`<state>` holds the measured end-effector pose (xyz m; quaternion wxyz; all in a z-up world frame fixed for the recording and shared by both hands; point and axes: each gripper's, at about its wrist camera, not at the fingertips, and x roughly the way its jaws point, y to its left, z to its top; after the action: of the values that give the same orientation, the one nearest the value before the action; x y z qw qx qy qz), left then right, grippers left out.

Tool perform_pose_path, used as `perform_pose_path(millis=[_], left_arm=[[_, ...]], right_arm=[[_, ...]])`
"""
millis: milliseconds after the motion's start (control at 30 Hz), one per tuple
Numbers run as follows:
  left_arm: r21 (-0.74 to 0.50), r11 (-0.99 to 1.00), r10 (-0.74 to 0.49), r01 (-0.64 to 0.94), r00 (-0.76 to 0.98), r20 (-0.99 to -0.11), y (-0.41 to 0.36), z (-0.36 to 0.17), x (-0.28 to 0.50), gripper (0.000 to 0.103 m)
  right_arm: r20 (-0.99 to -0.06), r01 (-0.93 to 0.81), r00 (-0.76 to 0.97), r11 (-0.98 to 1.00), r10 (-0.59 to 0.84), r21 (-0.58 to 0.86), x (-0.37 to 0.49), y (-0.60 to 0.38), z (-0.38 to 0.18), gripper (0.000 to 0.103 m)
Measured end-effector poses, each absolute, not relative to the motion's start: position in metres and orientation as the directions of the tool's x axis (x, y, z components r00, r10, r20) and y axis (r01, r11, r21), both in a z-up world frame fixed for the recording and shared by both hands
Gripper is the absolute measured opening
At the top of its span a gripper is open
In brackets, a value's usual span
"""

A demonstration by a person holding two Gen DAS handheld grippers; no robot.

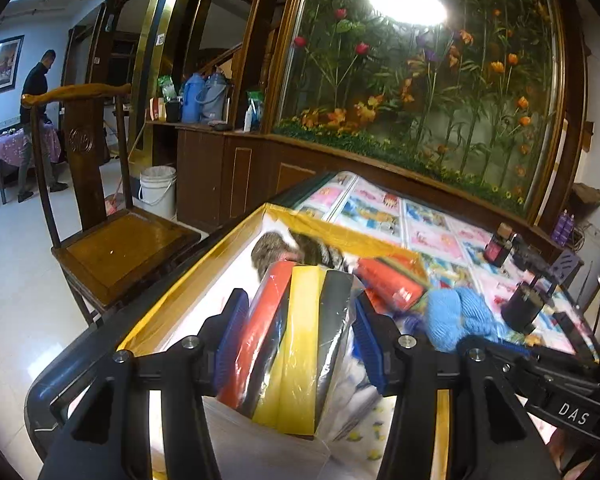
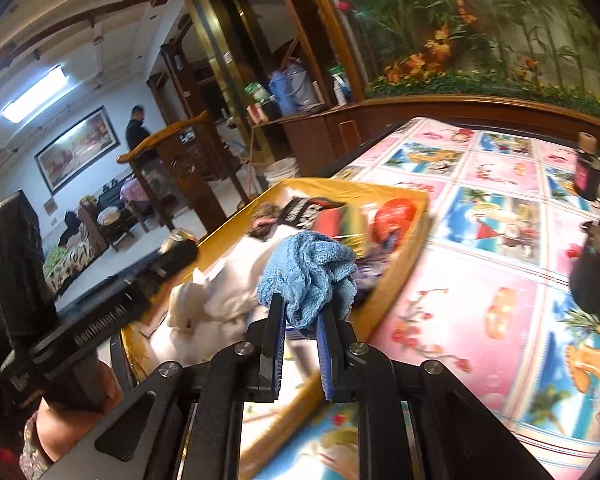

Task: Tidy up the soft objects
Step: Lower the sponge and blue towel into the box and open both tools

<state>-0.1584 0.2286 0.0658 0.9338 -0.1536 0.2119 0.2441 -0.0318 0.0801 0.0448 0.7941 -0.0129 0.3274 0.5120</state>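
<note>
Yellow-rimmed tray (image 1: 204, 258) is taken as the landmark; it sits at the near-left corner of a table covered by a cartoon-print cloth (image 2: 496, 264).

Left gripper (image 1: 296, 332): jaws are held partly open and clamped on a plastic-wrapped pack of red, yellow and black sponges (image 1: 296, 344). Blue pads are pressed against both sides of the pack. The pack is held above the tray's near end, tilted.

Right gripper (image 2: 300, 316): jaws are nearly closed, and a blue knitted cloth (image 2: 308, 276) is pinched between the fingers. The cloth is bunched above the fingertips and is held over the tray's near right edge. In the left wrist view the same cloth (image 1: 456, 318) is seen just right of the tray.

Inside the tray: a white fabric (image 2: 228, 292) at the near end, a grey-brown furry item (image 1: 272, 248) at the far end, a red packet (image 1: 392, 284) by the far right wall. Contents are blurred, so finer detail cannot be told.

Left of the tray a wooden chair (image 1: 116, 248) is seen on the floor. A person (image 1: 38, 120) is seen standing well beyond the chair. Dark bottles (image 2: 588, 172) are seen on the cloth, well right of the tray.
</note>
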Motion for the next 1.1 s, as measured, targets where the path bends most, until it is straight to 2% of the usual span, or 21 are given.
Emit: perform_pose_path(millis=[533,1100], left_arm=[[-0.192,0.832,0.327,-0.521,0.739,-0.589,0.24,0.046,-0.145,0.051],[-0.124,0.828,0.358,-0.547,0.685,-0.635,0.235,0.043,-0.135,0.059]], right_arm=[[-0.639,-0.832,0.172,0.457,0.75,0.313,-0.033,0.13,0.013,0.017],[-0.647,-0.852,0.189,0.451,0.739,0.266,-0.044,0.133,0.01,0.019]])
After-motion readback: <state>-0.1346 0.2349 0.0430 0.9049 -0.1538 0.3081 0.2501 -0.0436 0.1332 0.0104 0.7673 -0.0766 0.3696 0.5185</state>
